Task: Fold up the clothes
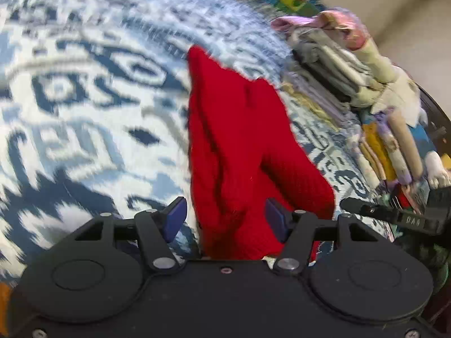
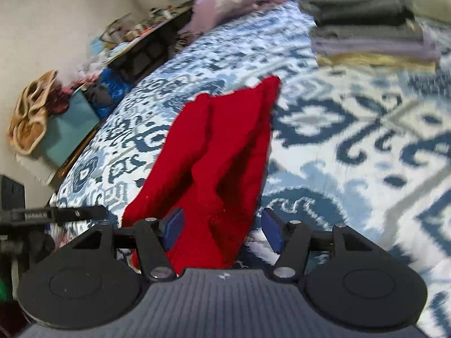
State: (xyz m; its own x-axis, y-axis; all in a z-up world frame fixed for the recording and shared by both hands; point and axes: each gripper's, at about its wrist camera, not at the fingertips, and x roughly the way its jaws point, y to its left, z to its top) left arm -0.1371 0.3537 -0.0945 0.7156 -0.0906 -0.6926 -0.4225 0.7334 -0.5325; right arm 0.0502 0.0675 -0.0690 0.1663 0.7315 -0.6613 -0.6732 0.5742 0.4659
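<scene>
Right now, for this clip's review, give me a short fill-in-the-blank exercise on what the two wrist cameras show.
1. The knit garment lying between both grippers is coloured ____.
2. The fingers of the left gripper and the right gripper stand ____, not clamped on the cloth.
3. The patterned bedspread under the garment is white and ____.
4. In the right wrist view, a stack of ____ clothes sits beyond the garment.

Missing words: red; open; blue; folded

The red garment (image 1: 242, 152) is a ribbed knit cloth, matt and a little rough. The bedspread (image 1: 84, 107) under it is printed blue-and-white cloth, matt. The gripper bodies are matt black plastic with small shiny metal screws; their pads (image 2: 173, 226) look matt blue.
</scene>
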